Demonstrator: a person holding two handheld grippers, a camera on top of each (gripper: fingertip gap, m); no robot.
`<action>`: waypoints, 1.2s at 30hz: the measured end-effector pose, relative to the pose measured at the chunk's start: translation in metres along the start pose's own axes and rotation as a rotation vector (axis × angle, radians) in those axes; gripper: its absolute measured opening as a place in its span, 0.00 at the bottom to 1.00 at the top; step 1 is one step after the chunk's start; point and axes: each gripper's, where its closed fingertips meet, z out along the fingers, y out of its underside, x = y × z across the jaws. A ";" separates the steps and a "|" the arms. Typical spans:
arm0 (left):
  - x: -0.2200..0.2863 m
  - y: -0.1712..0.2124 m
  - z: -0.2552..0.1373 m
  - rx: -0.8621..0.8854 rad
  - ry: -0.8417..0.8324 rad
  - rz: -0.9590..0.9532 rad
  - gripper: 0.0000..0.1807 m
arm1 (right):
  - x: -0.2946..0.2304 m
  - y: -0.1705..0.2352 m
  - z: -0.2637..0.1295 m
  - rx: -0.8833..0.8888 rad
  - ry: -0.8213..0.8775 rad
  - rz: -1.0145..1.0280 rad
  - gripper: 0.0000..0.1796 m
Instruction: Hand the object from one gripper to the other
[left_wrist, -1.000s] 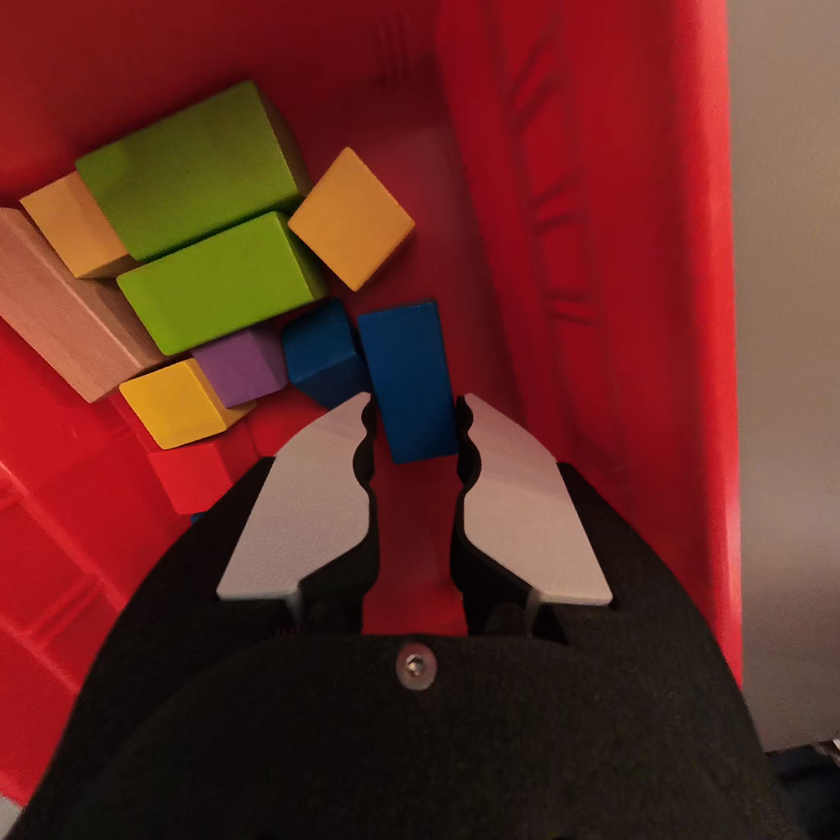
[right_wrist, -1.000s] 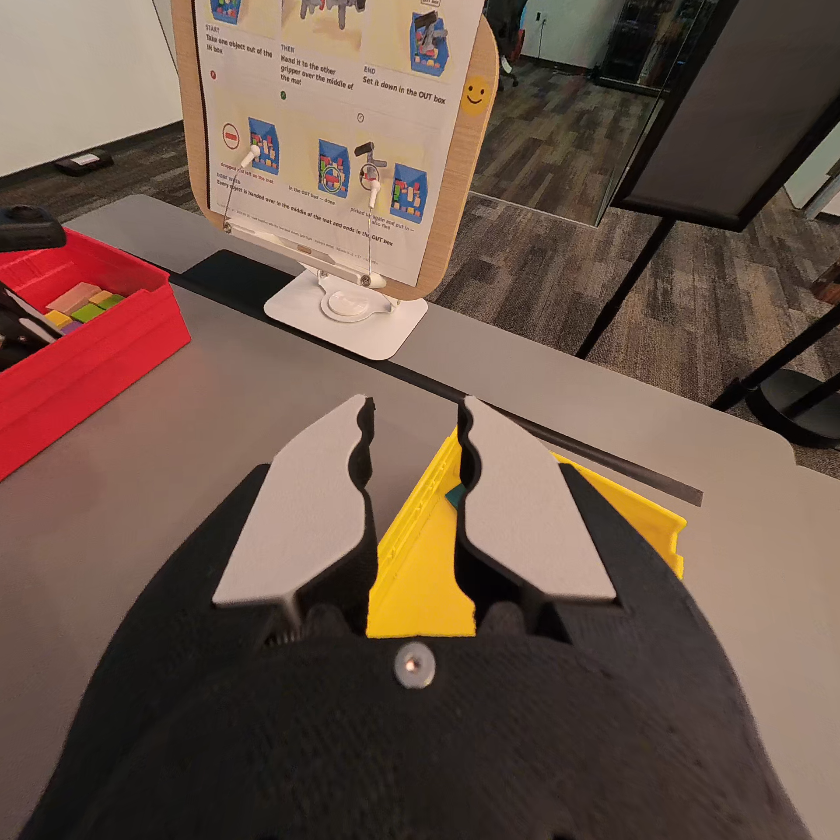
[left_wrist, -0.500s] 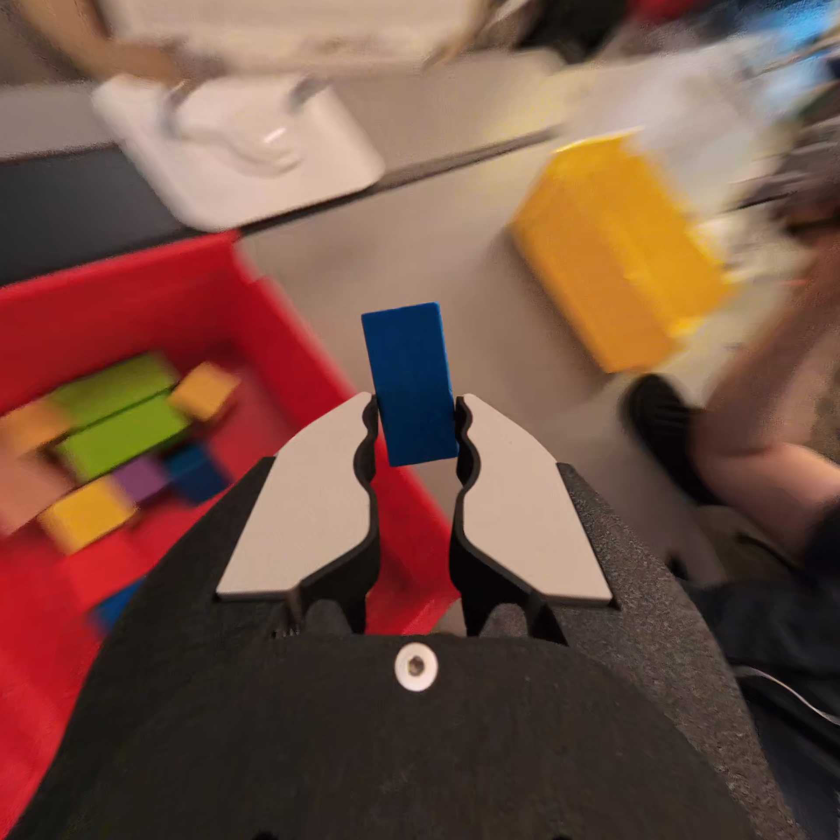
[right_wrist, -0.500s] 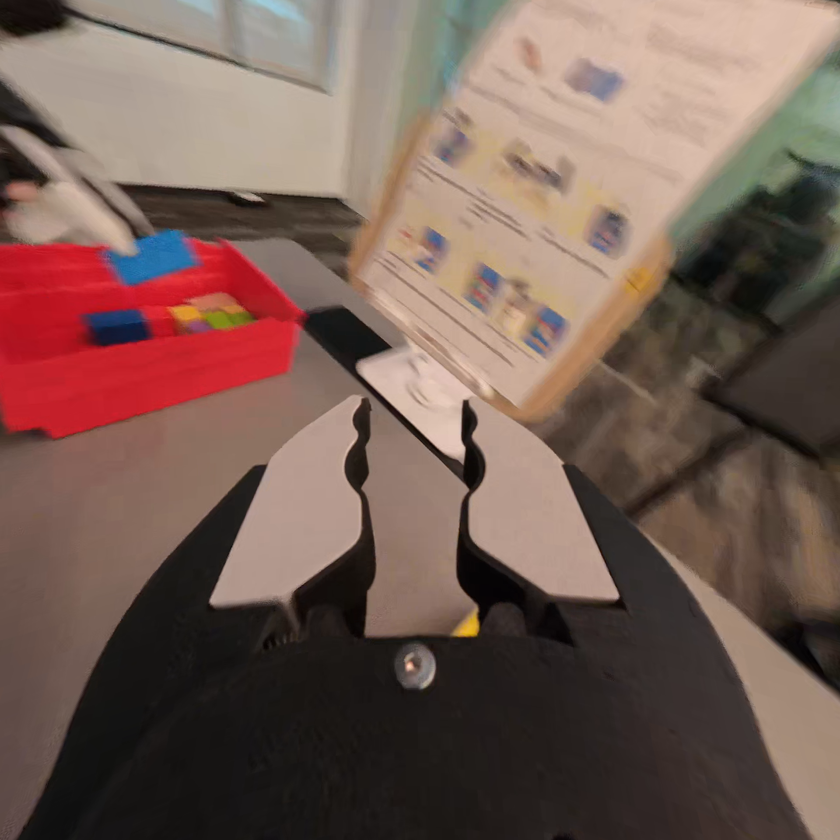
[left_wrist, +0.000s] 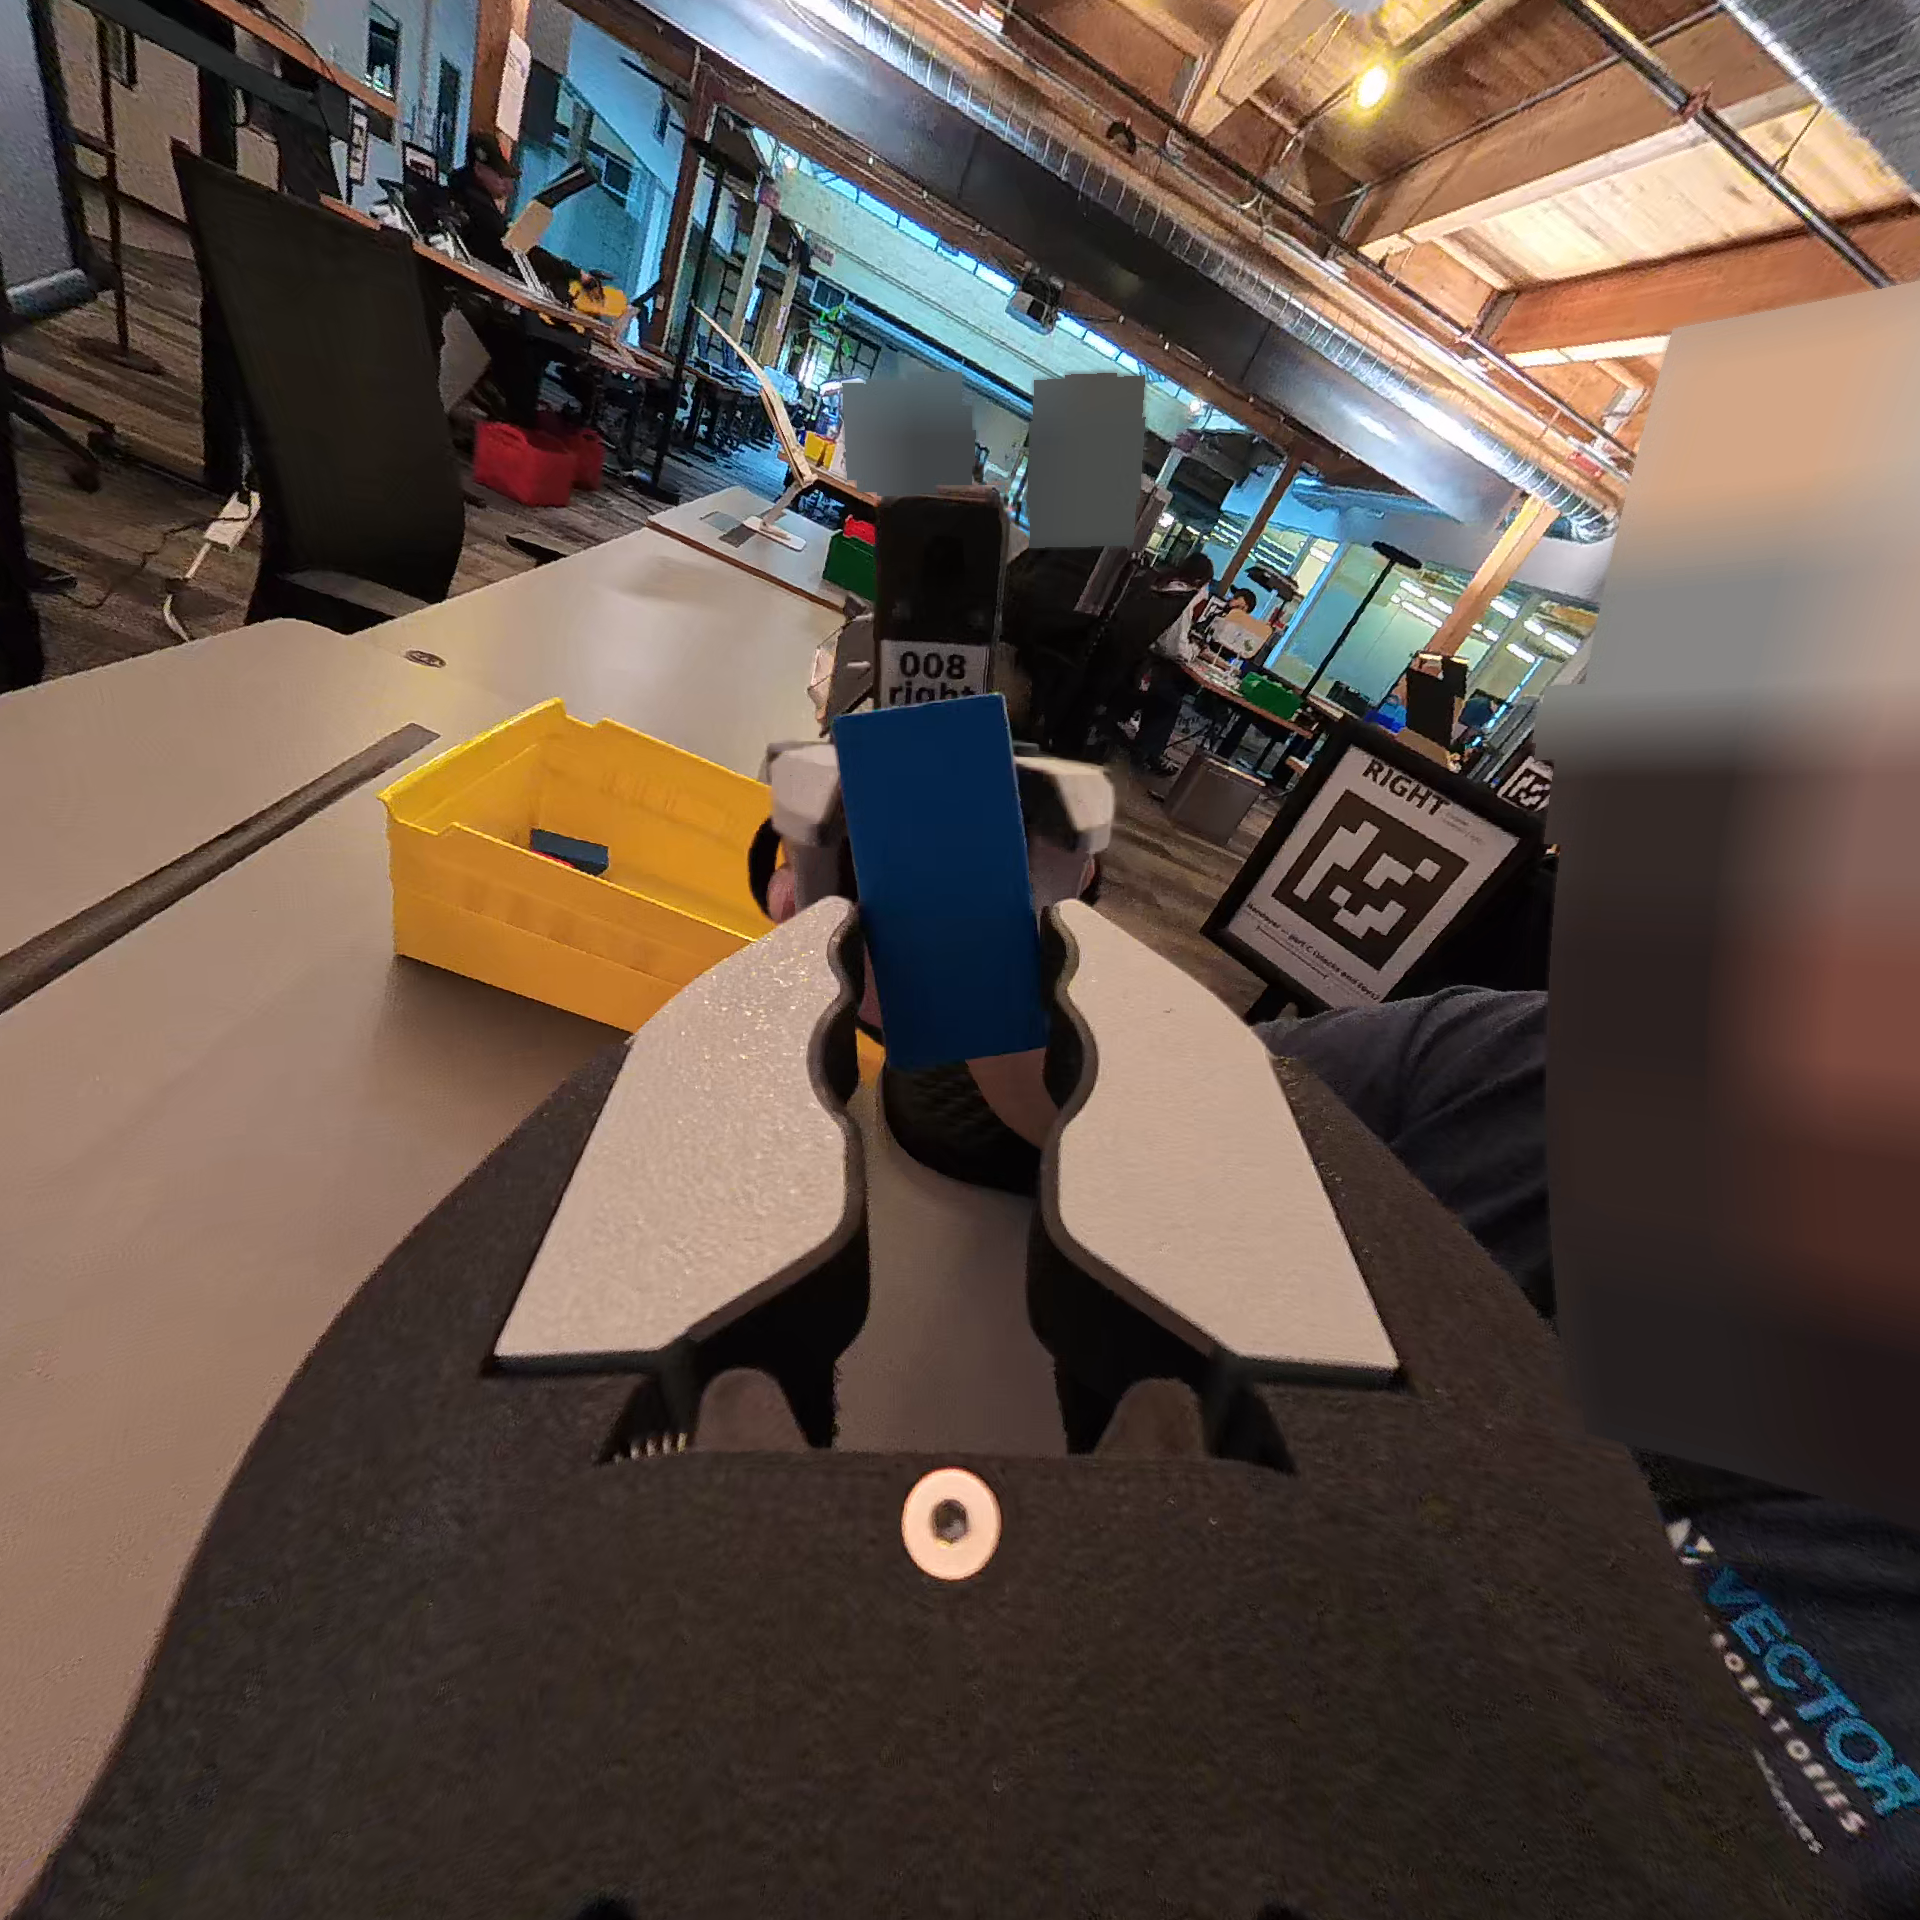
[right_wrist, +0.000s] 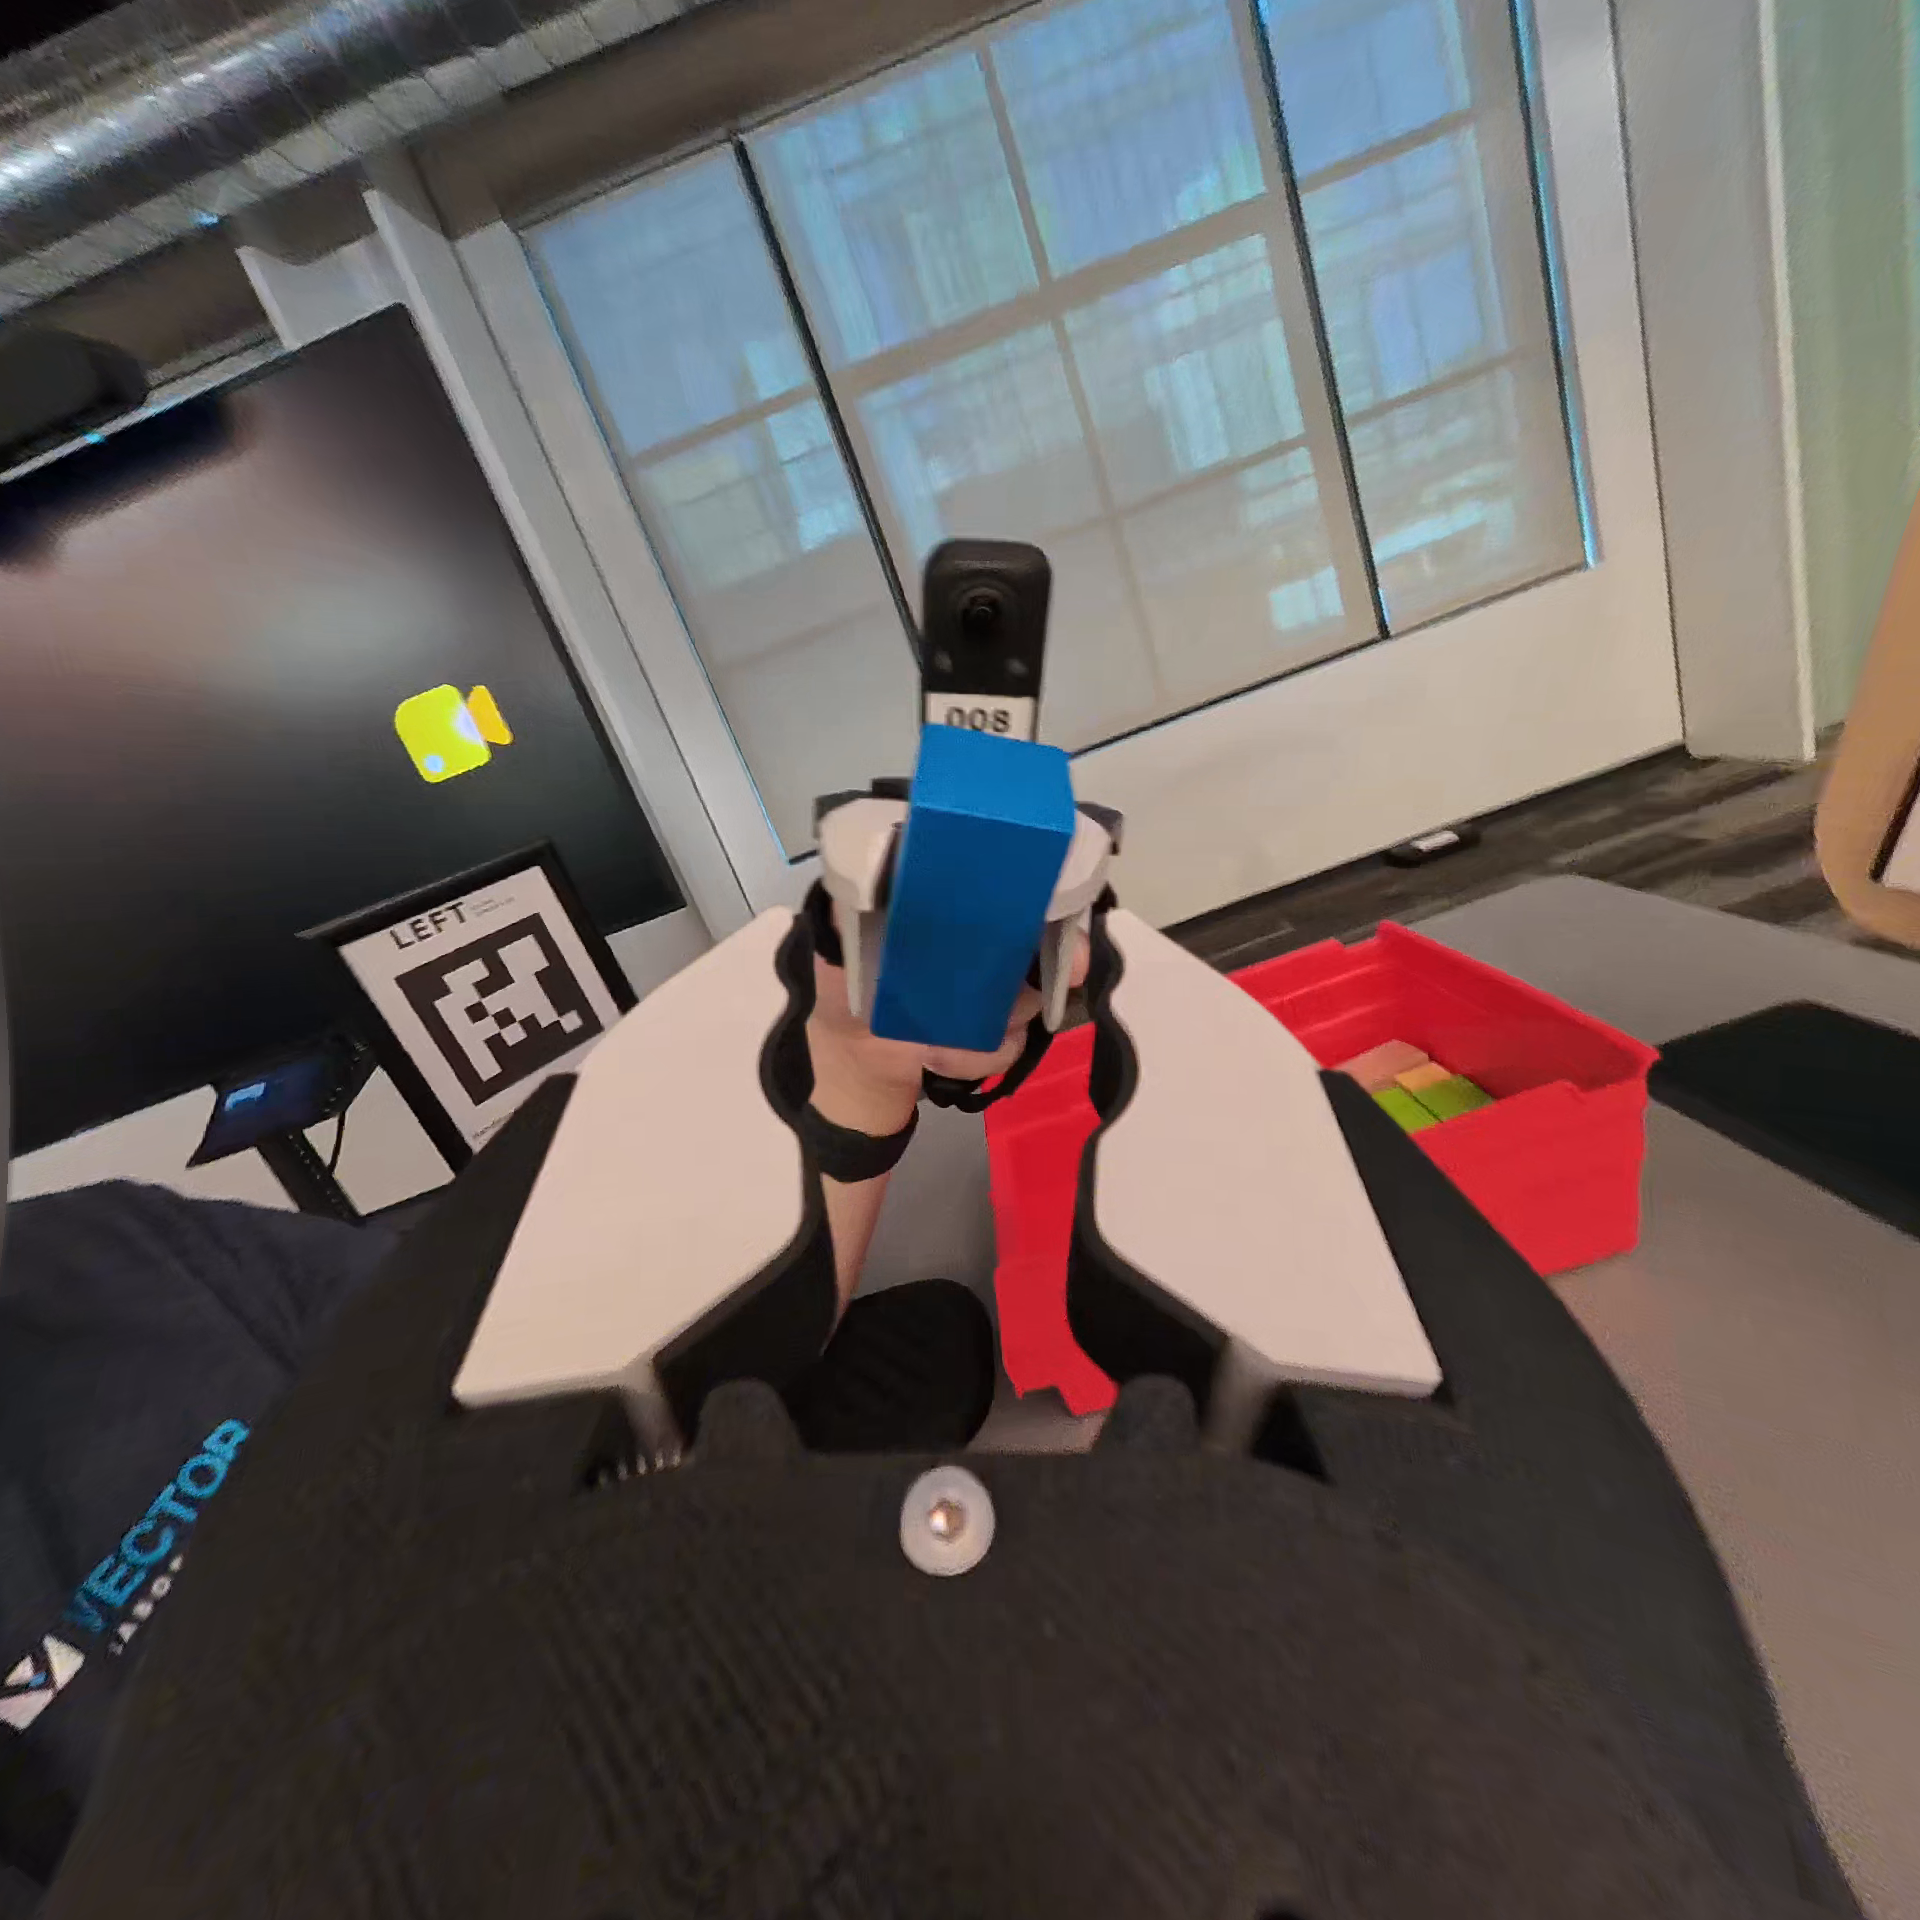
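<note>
My left gripper (left_wrist: 948, 935) is shut on a long blue block (left_wrist: 940, 883) and holds it upright in the air above the grey table (left_wrist: 208, 1091). My right gripper (right_wrist: 951, 940) is open wide and faces it head-on. The blue block (right_wrist: 977, 894) stands just at or past my right fingertips, between them in line of sight; whether they touch it I cannot tell. In the left wrist view the right gripper's fingers (left_wrist: 1070, 816) show on both sides behind the block. In the right wrist view the left gripper's fingers (right_wrist: 854, 894) clamp the block's sides.
A yellow bin (left_wrist: 499, 904) with a dark blue block (left_wrist: 569, 850) stands on the table to the left. A red bin (right_wrist: 1507, 1174) with several coloured blocks (right_wrist: 1423, 1091) stands at the right. Marker boards (left_wrist: 1361, 883) (right_wrist: 488, 987) stand beyond the table. A person's sleeve is close by.
My left gripper closed on the blue block in the red bin, lifted it out and swung to mid-table. My right gripper turned from the yellow bin to face it and opened wider.
</note>
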 end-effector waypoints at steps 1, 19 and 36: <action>0.001 0.001 0.002 -0.007 0.002 0.004 0.18 | 0.002 0.001 0.002 0.007 0.010 0.017 0.28; -0.004 0.001 0.010 0.016 -0.034 -0.007 0.17 | 0.005 0.016 0.012 0.051 -0.030 0.171 0.18; 0.016 -0.022 -0.044 0.066 -0.089 0.106 0.17 | 0.075 -0.043 -0.138 -0.591 0.678 -0.575 0.18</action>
